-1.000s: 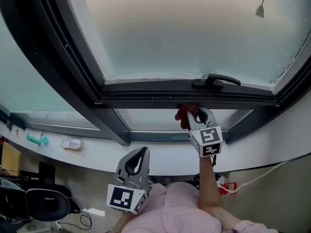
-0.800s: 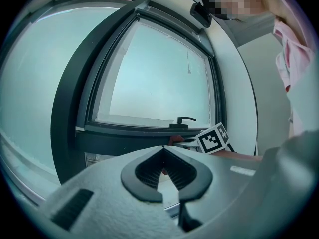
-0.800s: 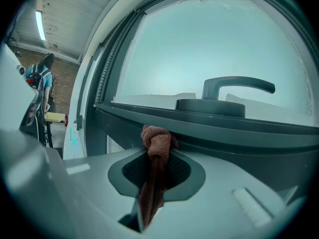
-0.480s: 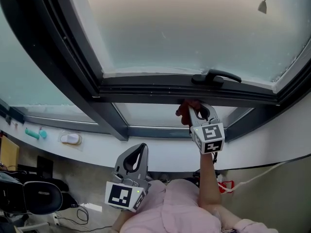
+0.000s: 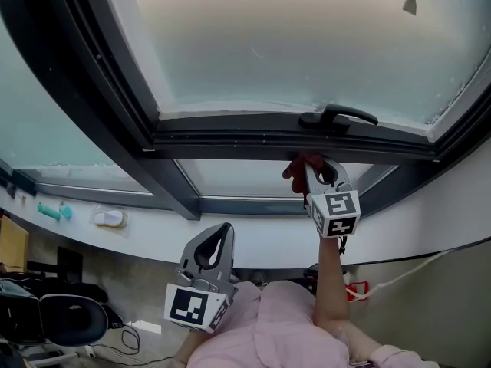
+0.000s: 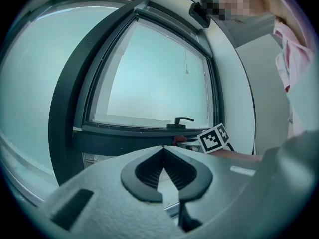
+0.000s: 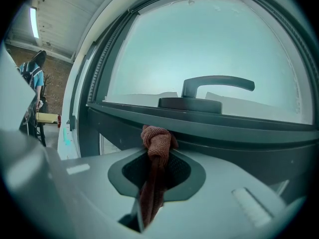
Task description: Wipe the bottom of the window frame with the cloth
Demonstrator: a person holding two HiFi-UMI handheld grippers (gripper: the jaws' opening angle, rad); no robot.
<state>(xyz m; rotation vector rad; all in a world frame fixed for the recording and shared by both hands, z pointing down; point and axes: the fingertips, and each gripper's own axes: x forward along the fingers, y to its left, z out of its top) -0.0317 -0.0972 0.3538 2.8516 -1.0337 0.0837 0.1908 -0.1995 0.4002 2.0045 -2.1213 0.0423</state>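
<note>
The dark grey bottom rail of the window frame (image 5: 245, 142) crosses the middle of the head view, with a black handle (image 5: 337, 116) on it. My right gripper (image 5: 313, 169) is raised to the rail's underside just below the handle and is shut on a reddish-brown cloth (image 5: 296, 169). In the right gripper view the cloth (image 7: 156, 139) bunches into a knot at the jaw tips, pressed against the frame (image 7: 239, 132). My left gripper (image 5: 222, 234) hangs low near the person's body, shut, with nothing between its jaws; it (image 6: 163, 149) faces the window from a distance.
A white sill runs below the window, bearing a teal object (image 5: 54, 211) and a small white item (image 5: 110, 218). An office chair (image 5: 65, 320) stands at lower left. A red item (image 5: 357, 291) and a white cable lie lower right. A blind pull (image 5: 411, 4) hangs at upper right.
My right gripper has slid a little to the right along the bottom rail with the cloth. The left gripper has barely moved.
</note>
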